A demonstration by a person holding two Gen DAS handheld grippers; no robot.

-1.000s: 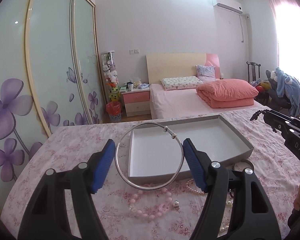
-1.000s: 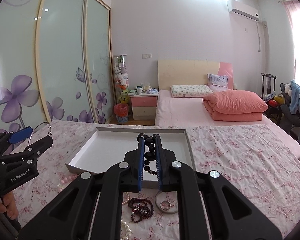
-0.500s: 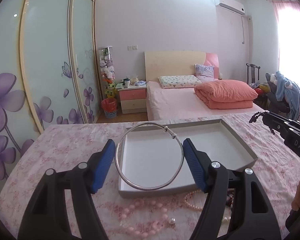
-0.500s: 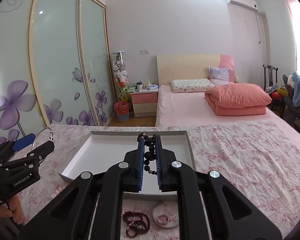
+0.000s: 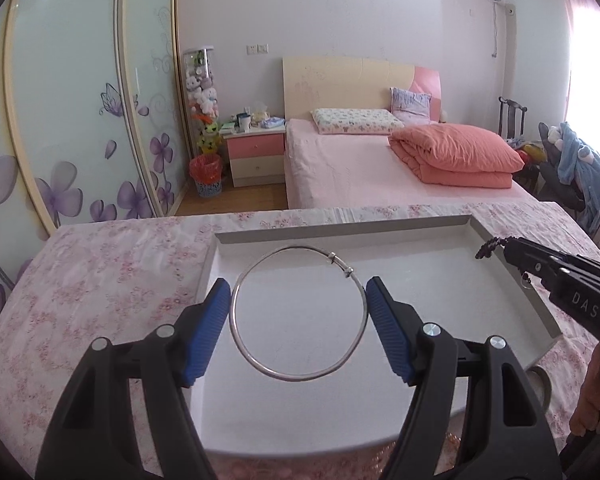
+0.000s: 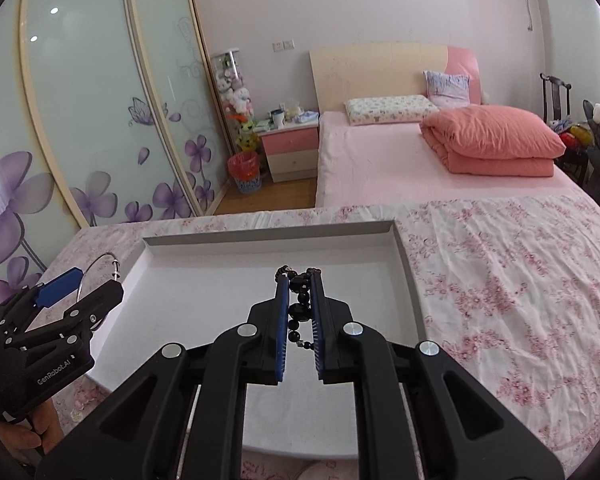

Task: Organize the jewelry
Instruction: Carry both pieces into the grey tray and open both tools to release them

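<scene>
Pink-flowered cloth (image 6: 500, 280) covers the work surface, with a bedroom behind it. On it the left gripper (image 5: 298, 312) holds a silver bangle (image 5: 298, 376) across its width, the blue pads (image 5: 206, 328) pressed to the ring's two sides, so the jaws stand wide but clamped. The bangle hangs above the white floor of a shallow grey tray (image 5: 340, 230), near the tray's left half. The right gripper (image 6: 300, 292) is closed tight on a string of dark beads (image 6: 298, 310), which shows between the pads and pokes out past the tips, also over the tray. In the left view that gripper comes in from the right edge with beads at its nose, near the tray's right wall. A small round tin (image 5: 540, 380) sits just off the tray's near right corner, partly hidden by the gripper frame. Beyond stand a bed (image 6: 380, 160), a folded quilt (image 6: 496, 140), a nightstand (image 6: 290, 152) and flowered wardrobe doors (image 6: 100, 120).
</scene>
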